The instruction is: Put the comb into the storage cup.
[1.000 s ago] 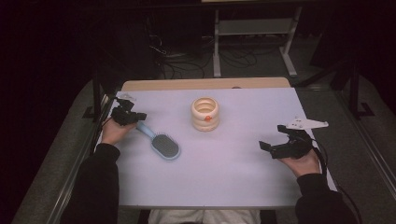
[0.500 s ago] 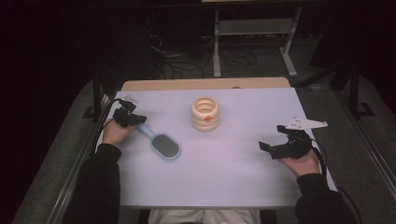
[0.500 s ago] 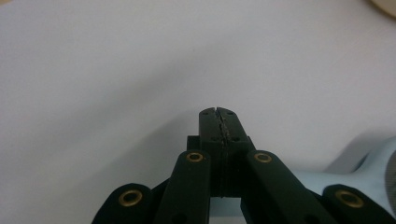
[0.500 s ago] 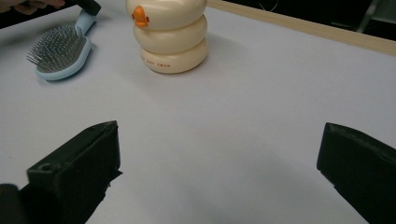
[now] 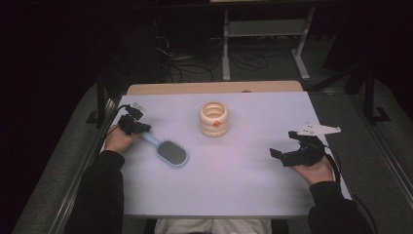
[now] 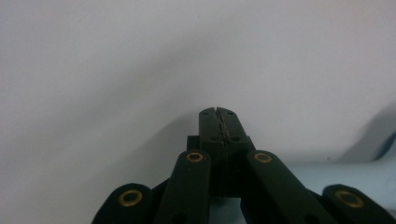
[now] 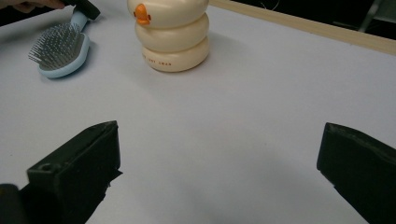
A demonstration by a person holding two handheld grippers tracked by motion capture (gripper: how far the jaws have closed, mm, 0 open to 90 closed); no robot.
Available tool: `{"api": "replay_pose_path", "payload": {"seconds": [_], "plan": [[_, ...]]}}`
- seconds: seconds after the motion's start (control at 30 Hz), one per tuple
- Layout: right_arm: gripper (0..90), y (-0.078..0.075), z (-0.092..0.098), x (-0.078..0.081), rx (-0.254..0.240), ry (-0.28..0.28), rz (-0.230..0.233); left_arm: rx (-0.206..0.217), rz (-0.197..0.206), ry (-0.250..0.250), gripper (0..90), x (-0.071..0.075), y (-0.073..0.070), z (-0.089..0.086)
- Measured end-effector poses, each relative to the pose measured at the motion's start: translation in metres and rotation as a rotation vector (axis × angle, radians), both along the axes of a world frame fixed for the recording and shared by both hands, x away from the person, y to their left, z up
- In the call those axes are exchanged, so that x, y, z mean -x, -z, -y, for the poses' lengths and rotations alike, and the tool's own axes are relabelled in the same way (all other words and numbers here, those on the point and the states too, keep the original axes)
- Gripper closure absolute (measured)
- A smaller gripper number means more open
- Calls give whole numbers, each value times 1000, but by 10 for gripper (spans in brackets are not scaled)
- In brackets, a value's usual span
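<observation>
We see the hairbrush (image 5: 167, 149) lying bristles up on the left part of the table (image 5: 234, 180), its pale blue handle pointing up and left toward our left gripper (image 5: 141, 129). That gripper sits at the handle's end, and in the left gripper view its two black jaws are pressed flat together with nothing between them; the blue handle (image 6: 327, 175) passes just beside and under them. Whether the closed tips touch the handle we cannot tell. In the right gripper view the brush (image 7: 60, 50) shows its dark pins and blue rim.

Near the brush, toward the middle of the table, stands a cream ringed container (image 5: 214, 118) made of three stacked rolls, with a small orange mark on its side. It stands upright and apart from the brush, and nothing lies between them.

Well apart, on the right side, our right gripper (image 5: 285, 154) rests in the right hand (image 5: 311, 168) with its jaws spread wide and empty, pointing left across bare tabletop toward the container.

The table is pale lilac-white with a wooden strip (image 5: 214, 87) along its far edge. Beyond it the room is dark, with cables on the floor and a light metal stand (image 5: 263, 29).
</observation>
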State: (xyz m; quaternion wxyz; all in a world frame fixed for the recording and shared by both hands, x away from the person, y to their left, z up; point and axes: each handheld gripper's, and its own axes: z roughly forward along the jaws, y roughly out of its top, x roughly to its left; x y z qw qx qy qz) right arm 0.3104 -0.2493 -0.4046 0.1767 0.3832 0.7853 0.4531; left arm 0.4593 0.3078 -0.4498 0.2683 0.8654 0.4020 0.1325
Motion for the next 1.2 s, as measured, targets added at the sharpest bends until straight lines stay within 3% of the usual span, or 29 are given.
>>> {"api": "replay_pose_path", "payload": {"seconds": [0.2, 0.43, 0.83, 1.07, 1.2], "plan": [[0, -1, -1, 1, 13, 2, 16, 69, 4, -24, 900, 13, 2, -18], [0, -1, -2, 1, 23, 6, 17, 56, 13, -14, 900, 24, 2, -23], [0, -1, -2, 2, 17, 3, 14, 77, 30, -6, 900, 42, -4, -29], [0, -1, -2, 2, 13, 4, 18, 80, 27, -3, 900, 42, -2, -28], [0, -2, -2, 3, 15, 4, 22, 48, 11, 7, 900, 43, 1, -26]]}}
